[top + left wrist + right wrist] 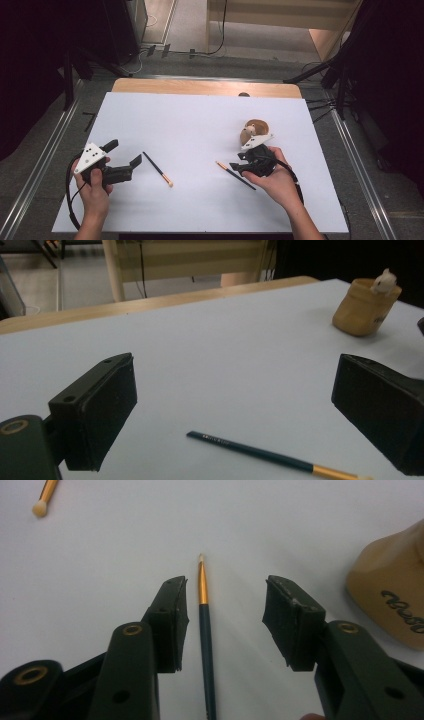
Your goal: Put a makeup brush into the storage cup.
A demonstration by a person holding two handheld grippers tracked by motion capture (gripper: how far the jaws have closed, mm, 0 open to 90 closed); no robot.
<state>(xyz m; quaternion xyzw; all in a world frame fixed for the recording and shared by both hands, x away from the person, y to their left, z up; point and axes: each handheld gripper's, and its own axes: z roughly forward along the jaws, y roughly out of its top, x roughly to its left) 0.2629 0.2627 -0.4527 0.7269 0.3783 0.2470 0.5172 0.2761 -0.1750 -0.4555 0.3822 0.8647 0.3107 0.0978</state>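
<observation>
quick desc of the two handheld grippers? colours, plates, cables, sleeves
Both are black, with two blocky jaws carrying flat black pads and brass-ringed holes. Left gripper bears a grey three-cornered plate dotted black; right gripper has a similar plate. Black cables trail from both. Forearms are unsleeved.

left gripper: chunky black jaws, grey plate with black dots, looped black cable | right gripper: same black build, brass-ringed screw holes, grey plate | forearms bare, no sleeves

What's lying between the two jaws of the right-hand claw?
A thin brush, lying untouched on the white sheet between the open right gripper's jaws, in the right gripper view.
</observation>
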